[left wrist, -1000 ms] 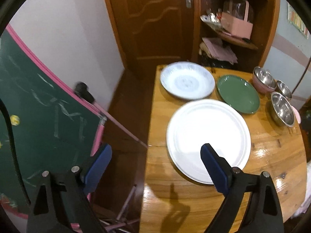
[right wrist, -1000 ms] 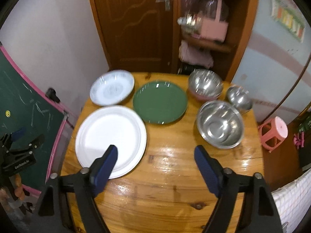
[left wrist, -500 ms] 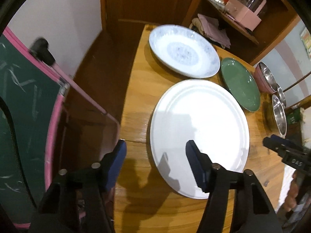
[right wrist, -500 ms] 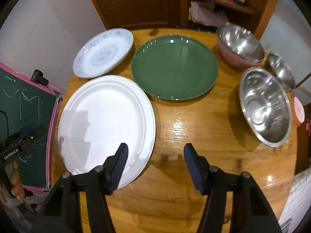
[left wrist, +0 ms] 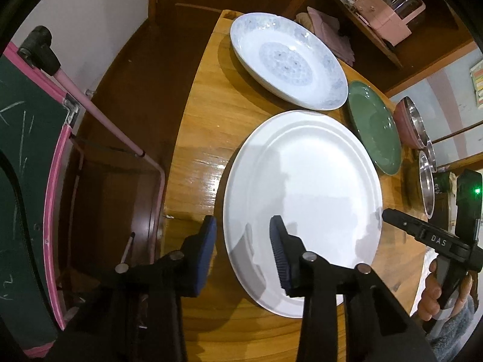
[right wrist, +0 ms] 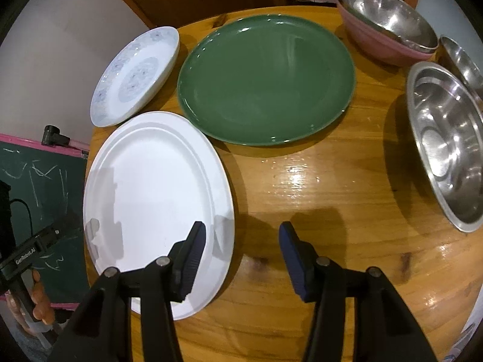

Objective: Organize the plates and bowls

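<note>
Now both tongs straddle opposite rims of the white plate [left wrist: 302, 199], flat on the counter [right wrist: 332, 181]. Left tongs [left wrist: 243, 241] and right tongs [right wrist: 241, 247] have just been closing, pads not yet pressing the rim; both remain open.

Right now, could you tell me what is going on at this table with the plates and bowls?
A person holds a gripper in each hand, both lowered over the big white plate on the wooden table. The left gripper straddles the plate's left rim, the right gripper its right rim. Both sets of jaws have just been closing but do not yet pinch the rim. The patterned plate, green plate and steel bowls sit untouched.
</note>
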Tool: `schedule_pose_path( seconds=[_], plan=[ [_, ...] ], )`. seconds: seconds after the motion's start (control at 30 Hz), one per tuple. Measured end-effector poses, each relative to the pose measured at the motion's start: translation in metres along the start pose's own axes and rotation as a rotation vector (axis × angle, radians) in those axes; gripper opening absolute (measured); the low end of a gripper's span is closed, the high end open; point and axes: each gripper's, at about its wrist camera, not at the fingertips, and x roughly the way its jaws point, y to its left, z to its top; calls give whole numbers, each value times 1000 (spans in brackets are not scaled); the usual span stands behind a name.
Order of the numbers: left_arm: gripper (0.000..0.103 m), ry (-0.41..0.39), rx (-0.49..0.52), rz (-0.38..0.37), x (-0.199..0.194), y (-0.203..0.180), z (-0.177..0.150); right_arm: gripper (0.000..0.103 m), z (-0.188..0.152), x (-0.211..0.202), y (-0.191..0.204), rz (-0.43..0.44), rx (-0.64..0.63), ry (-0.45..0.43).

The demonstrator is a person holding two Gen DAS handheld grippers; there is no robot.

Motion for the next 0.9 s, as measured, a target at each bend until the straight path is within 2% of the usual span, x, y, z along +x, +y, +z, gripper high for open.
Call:
schedule_pose_path(
  seconds=[0.13,0.4,0.53,0.67,0.73,0.9],
  plan=[
    [23,23,-6,-16,5,2,3,39,4,7,4,3,-11,16],
    [20,41,-19,-13,12,9,10,26,6,20,14,11,-30,43],
    [19,54,-26,9,13,14,13,25,8,22,15,12,-33,45],
    [19,81,-36,-7,18,18,13,25,8,23,15,16,-35,46],
    [19,104,-59,-29,22,21,14,20,8,25,16,20,-34,47],
    [19,126,-100,-77,27,28,18,20,8,24,14,29,-31,48]
  ],
)
